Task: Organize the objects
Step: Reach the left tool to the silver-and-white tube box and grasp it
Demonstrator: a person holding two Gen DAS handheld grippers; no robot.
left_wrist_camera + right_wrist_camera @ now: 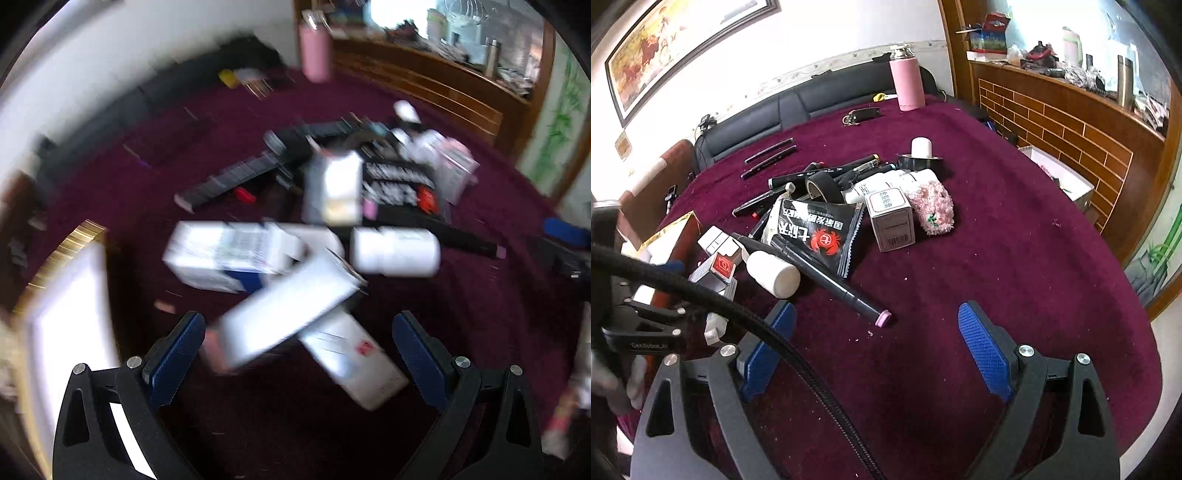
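Note:
A heap of small objects lies on a maroon tablecloth (1015,258): white boxes (229,251), a white bottle (774,273), a black marker with a pink cap (827,275), a black snack packet (816,229), tape rolls (820,184), pens and a pink fluffy item (932,206). My left gripper (299,339) is open, its blue pads either side of a tilted white box (291,317); the left wrist view is blurred. My right gripper (877,332) is open and empty over bare cloth, just short of the marker's cap. The left gripper (646,321) also shows at the left of the right wrist view.
A pink flask (905,79) stands at the table's far edge, keys (860,114) near it. A gold-edged open box (66,302) sits at the left. A dark sofa (798,107) runs behind the table, a wooden brick-pattern counter (1071,122) on the right.

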